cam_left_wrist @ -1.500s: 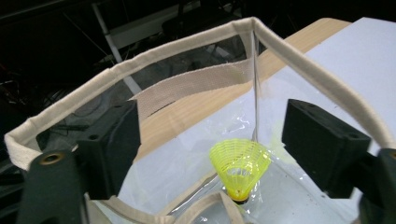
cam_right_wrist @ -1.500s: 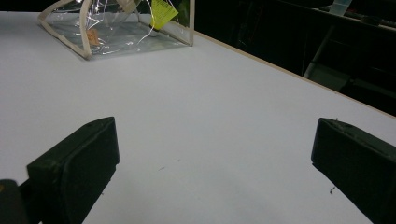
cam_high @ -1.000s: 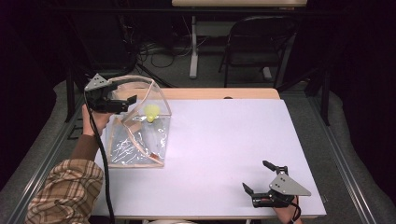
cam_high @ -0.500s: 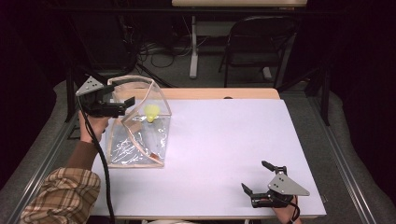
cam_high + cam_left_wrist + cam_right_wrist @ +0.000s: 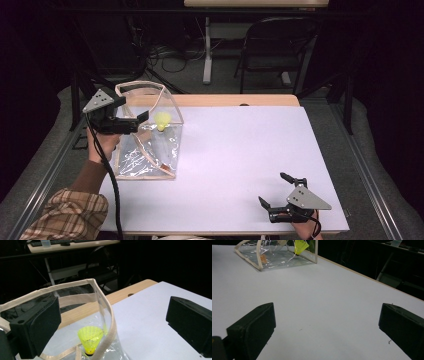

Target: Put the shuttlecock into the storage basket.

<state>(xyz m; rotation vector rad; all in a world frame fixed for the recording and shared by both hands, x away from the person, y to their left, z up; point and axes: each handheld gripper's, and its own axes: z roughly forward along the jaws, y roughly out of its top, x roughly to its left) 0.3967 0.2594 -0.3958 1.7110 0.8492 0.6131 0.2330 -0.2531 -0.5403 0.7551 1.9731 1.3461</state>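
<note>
A clear plastic bag [image 5: 150, 150] with beige trim stands on the white table [image 5: 240, 150] at the left, its mouth gaping upward. A yellow shuttlecock [image 5: 162, 120] rests inside it, cork down [image 5: 90, 338]. My left gripper [image 5: 136, 121] hovers at the bag's left rim, open; in the left gripper view its jaws stand wide apart [image 5: 112, 322] with the beige rim [image 5: 107, 305] running between them. My right gripper [image 5: 272, 189] lies open near the table's front right edge with nothing between its jaws [image 5: 324, 325]. From there the bag [image 5: 274, 257] and shuttlecock [image 5: 300, 246] show far off.
A bare wooden strip [image 5: 235, 100] runs along the table's far edge. Behind the table stand a black chair [image 5: 270, 45] and a desk leg [image 5: 207, 50], with cables on the floor. A plaid sleeve [image 5: 65, 215] comes in at the bottom left.
My left gripper has drifted slightly down and toward the near side beside the bag's rim. The bag, the shuttlecock and the right gripper have stayed put.
</note>
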